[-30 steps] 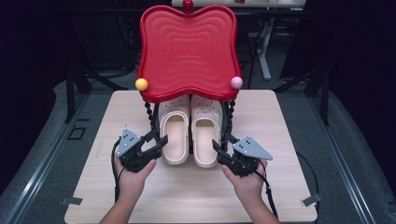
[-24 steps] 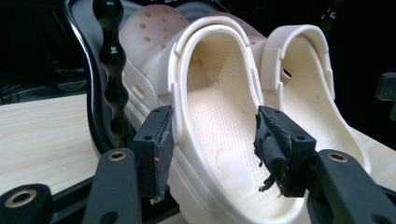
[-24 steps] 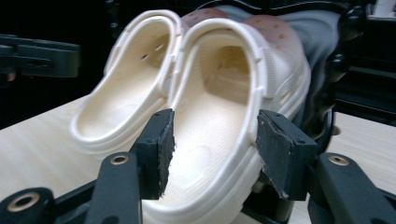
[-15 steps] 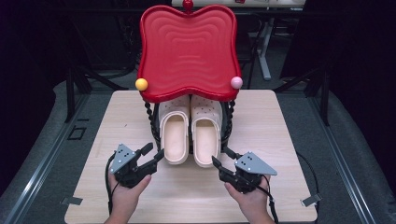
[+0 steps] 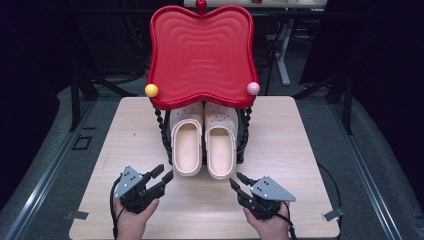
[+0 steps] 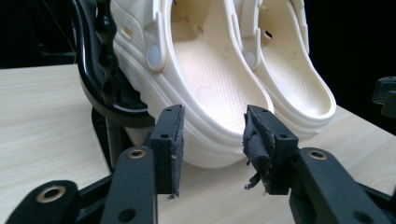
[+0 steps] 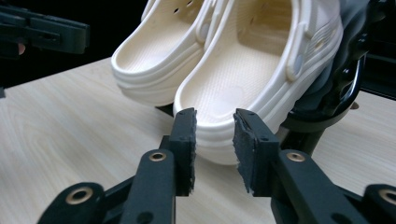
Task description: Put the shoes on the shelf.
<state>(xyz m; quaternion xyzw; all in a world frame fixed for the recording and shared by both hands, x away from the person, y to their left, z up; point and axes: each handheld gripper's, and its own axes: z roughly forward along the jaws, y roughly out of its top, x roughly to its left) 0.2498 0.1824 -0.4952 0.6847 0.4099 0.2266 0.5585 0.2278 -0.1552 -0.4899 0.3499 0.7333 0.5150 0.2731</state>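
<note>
Left fingers: the left gripper (image 5: pixel 165 175), lower left of the high view, is black with a grey plate on top and sits in the person's left hand (image 5: pixel 132 217). Its fingers (image 6: pixel 170 149) stand partly apart, have just been closing, and grip nothing. In the left gripper view, the heel of the near clog shows through the gap, apart from the pads.

Right fingers: the right gripper (image 5: pixel 236 180), lower right of the high view, sits in the right hand (image 5: pixel 267 225). Its fingers (image 7: pixel 187 149) leave a narrower gap, have also just been closing, and are empty. The heel of the near clog lies just beyond them, untouched.

Left clog: the cream-white foam clog with a perforated toe (image 5: pixel 186 145) is at centre frame, just left of its twin. Its toe is under the red tray and its heel points toward the person.

Right clog: the matching cream-white foam clog (image 5: pixel 220 147) lies side by side with the first. Both rest on the low tier of the stand.

Stand: a black beaded-post rack (image 5: pixel 161 132) carries a glossy red wavy-edged plastic tray (image 5: pixel 200 55) as its top, in the upper centre.

Knobs: a yellow ball (image 5: pixel 151 90) is at the tray's left front corner and a pink ball (image 5: pixel 253 88) at its right.

Bench: the pale wood-grain bench (image 5: pixel 310 165) carries the stand and fills the lower half of the frame.
</note>
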